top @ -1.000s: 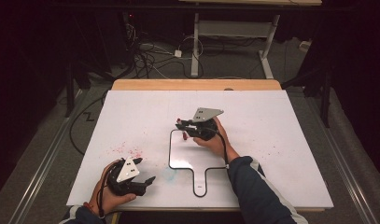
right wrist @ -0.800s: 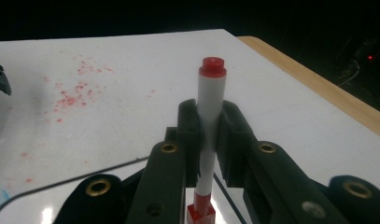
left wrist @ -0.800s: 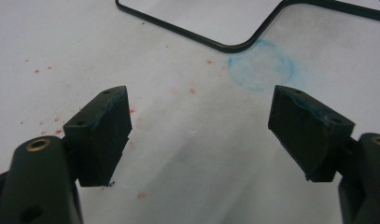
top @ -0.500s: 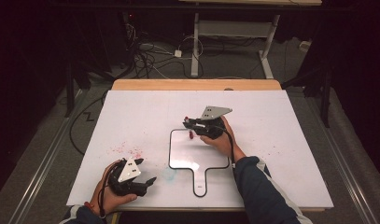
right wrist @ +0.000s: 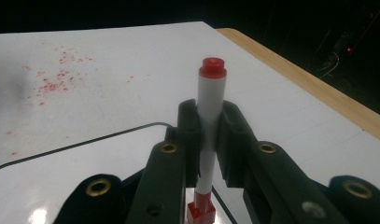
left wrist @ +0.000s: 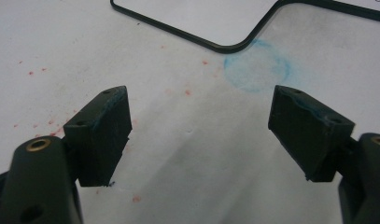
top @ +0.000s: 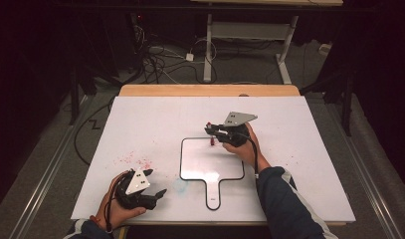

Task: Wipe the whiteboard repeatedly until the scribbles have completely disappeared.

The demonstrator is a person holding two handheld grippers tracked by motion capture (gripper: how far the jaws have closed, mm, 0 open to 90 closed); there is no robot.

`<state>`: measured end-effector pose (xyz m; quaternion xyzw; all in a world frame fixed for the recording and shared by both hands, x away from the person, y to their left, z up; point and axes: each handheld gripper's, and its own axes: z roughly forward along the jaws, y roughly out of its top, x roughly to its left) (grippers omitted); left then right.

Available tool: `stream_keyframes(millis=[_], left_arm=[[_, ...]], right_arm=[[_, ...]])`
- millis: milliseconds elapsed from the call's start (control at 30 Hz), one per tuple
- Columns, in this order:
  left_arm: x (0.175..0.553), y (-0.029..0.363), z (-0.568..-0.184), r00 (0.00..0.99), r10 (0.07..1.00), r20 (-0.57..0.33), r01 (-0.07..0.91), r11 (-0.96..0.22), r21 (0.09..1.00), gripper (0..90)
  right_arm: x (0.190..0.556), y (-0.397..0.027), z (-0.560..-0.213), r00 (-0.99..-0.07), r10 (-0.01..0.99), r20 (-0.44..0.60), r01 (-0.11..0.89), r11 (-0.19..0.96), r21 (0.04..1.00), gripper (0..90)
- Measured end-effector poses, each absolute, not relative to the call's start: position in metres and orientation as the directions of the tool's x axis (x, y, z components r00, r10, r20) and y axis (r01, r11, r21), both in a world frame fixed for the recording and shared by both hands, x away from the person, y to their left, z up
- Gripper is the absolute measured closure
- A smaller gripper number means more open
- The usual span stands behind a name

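Note:
A white marker (right wrist: 210, 126) with red ends stands upright between the jaws of my right gripper (right wrist: 207, 135), which is shut on it. In the high view my right gripper (top: 213, 131) hovers over the top right corner of a small black-rimmed whiteboard (top: 200, 159) with a handle, and the marker (top: 211, 140) points down at it. My left gripper (top: 151, 183) rests at the table's near left edge. Its jaws stand wide open with nothing between them, over the white table top (left wrist: 197, 154) near a blue smudge (left wrist: 256, 70).
Red specks (top: 135, 160) dot the white sheet left of the whiteboard. The wooden table edge (top: 210, 90) runs along the far side. Beyond it are cables and a desk frame (top: 250, 35) on the floor. The whiteboard's corner (left wrist: 234, 44) lies just ahead of my left gripper.
My right gripper has moved right and farther away with the marker, from the whiteboard's upper middle to its top right corner. The left gripper has stayed put.

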<state>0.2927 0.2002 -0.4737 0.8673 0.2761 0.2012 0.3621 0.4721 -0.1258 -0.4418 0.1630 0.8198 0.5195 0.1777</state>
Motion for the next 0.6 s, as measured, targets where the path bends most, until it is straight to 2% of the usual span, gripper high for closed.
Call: stream_keyframes(millis=[333,600], left_arm=[[0.293,0.201,-0.474,0.770,0.621,0.147,0.331,-0.586,0.740,20.2],[0.293,0.201,-0.474,0.770,0.621,0.146,0.330,-0.584,0.742,20.2]], right_arm=[[0.467,-0.091,-0.443,-0.913,0.390,-0.119,0.056,0.408,0.911,81.6],[0.470,-0.097,-0.442,-0.904,0.408,-0.128,0.062,0.422,0.905,81.6]])
